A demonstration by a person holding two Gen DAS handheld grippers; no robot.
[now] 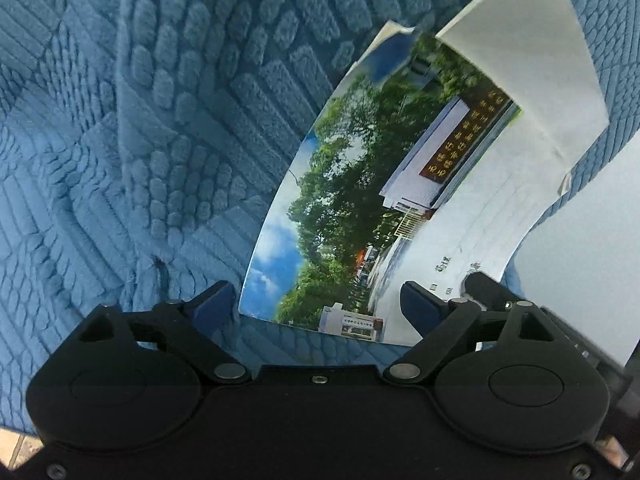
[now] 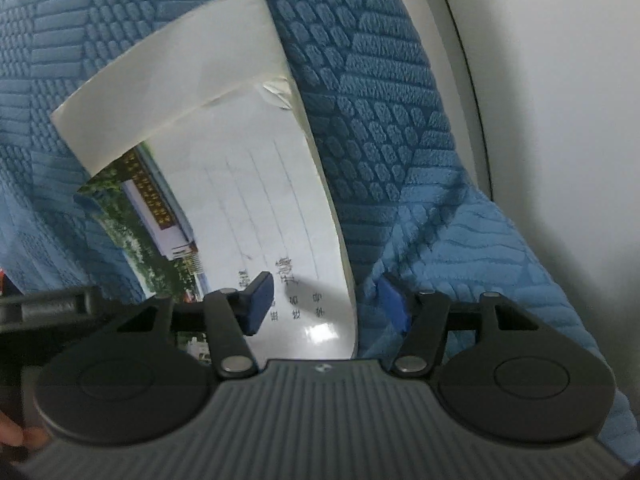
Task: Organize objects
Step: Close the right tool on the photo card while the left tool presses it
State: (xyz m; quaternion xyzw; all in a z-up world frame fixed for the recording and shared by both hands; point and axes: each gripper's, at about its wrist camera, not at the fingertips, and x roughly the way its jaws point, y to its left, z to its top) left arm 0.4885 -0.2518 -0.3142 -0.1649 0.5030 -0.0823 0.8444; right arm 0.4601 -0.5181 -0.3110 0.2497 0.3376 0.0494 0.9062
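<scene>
Booklet: a thin glossy booklet (image 1: 360, 208) lies on the blue blanket (image 1: 140, 140), a white sheet (image 1: 532, 64) across its far end.
Handling: we judge it light, bendy and slick; its near edge looks the best place to pinch.
Left gripper (image 1: 320, 304): jaws wide apart, straddling the near edge, holding nothing.
Right gripper (image 2: 326, 300): half open over the right edge; pads not pressing.
Obstacles: blanket folds bunch beside the right edge; a white wall (image 2: 560, 80) stands close.

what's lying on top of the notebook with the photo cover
A plain white sheet overlaps the far end of the notebook, hiding that part of the cover. Nearer, the photo and ruled lines are bare. Beneath it only the blue textured blanket shows.
</scene>
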